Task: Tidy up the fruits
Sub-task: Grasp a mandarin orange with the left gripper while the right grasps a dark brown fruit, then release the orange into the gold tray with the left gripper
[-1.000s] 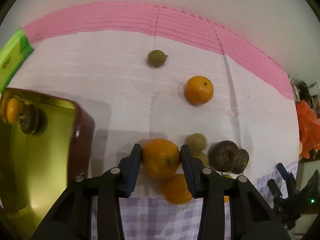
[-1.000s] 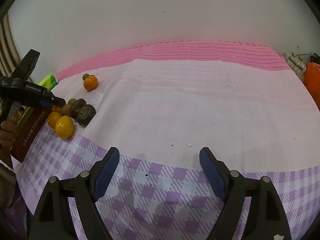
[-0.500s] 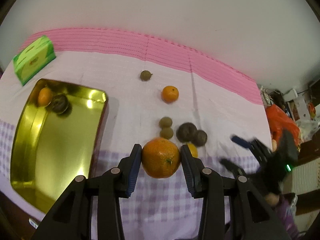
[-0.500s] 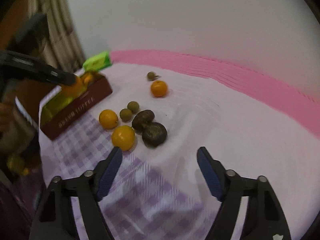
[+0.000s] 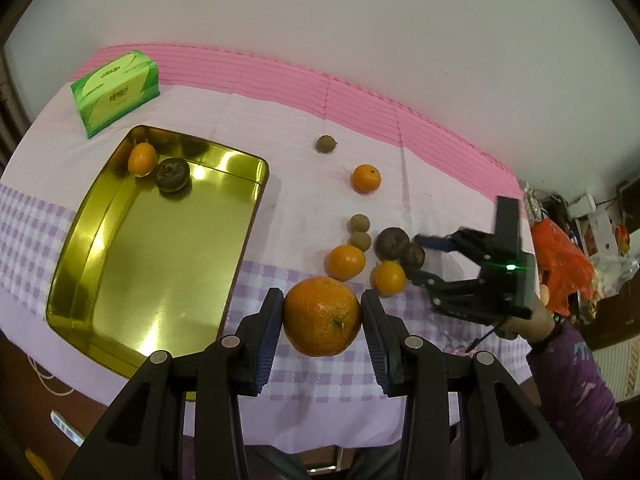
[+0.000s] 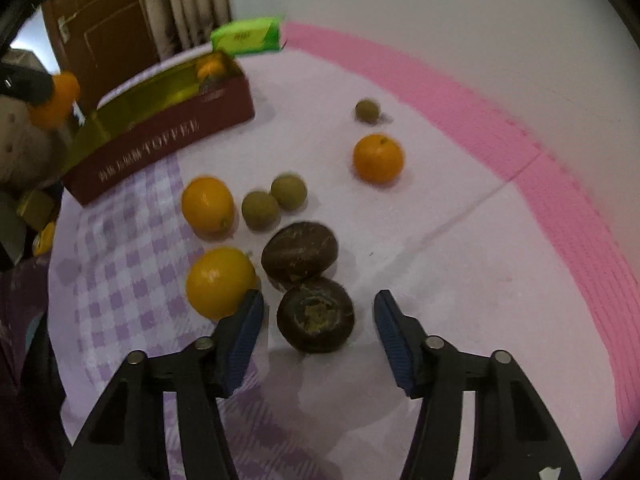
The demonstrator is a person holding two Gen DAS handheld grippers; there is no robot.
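As right gripper [image 6: 319, 320] closes | dark fruit [image 6: 316, 314] now between jaws, seemingly untouched

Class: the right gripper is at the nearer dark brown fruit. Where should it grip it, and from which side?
Grip the dark brown fruit across its round middle, coming down from above. The right gripper already straddles it, jaws closing, pads not yet touching. An orange crowds its left finger.

A tin [image 5: 160, 248] holding two fruits sits left of loose fruit [image 5: 366, 178] on the tablecloth [image 5: 280, 128], tissue box [image 5: 116, 90] behind.
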